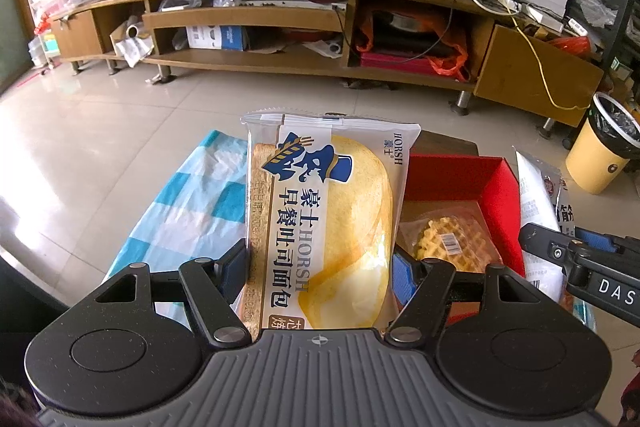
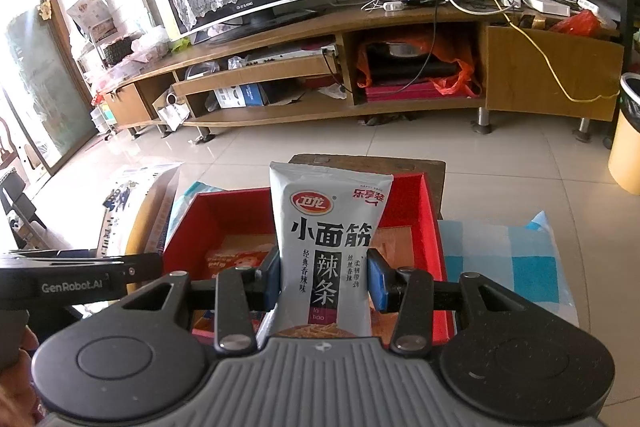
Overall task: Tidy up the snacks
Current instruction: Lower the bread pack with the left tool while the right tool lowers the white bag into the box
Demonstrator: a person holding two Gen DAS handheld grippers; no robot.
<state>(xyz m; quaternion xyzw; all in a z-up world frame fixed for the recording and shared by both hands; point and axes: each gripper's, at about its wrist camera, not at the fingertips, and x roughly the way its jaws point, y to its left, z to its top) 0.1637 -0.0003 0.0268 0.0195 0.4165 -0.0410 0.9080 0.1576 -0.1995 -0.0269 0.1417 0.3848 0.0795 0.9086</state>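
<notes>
My left gripper [image 1: 318, 273] is shut on a Horsh toast bread packet [image 1: 324, 219] and holds it upright just left of the red box [image 1: 460, 175]. A wrapped waffle [image 1: 452, 239] lies in the box. My right gripper [image 2: 324, 277] is shut on a grey latiao spicy strip bag [image 2: 326, 247] and holds it upright over the red box [image 2: 434, 239]. A small red-and-white snack packet [image 2: 236, 261] lies in the box. The right gripper and its bag [image 1: 540, 211] show at the right edge of the left wrist view. The bread packet [image 2: 132, 215] shows at the left of the right wrist view.
A blue-and-white checked cloth [image 1: 192, 211] covers the table beside the box, also at the right in the right wrist view [image 2: 516, 263]. A long wooden TV stand [image 1: 280, 27] runs across the tiled floor behind. A yellow waste bin [image 1: 604, 151] stands at the right.
</notes>
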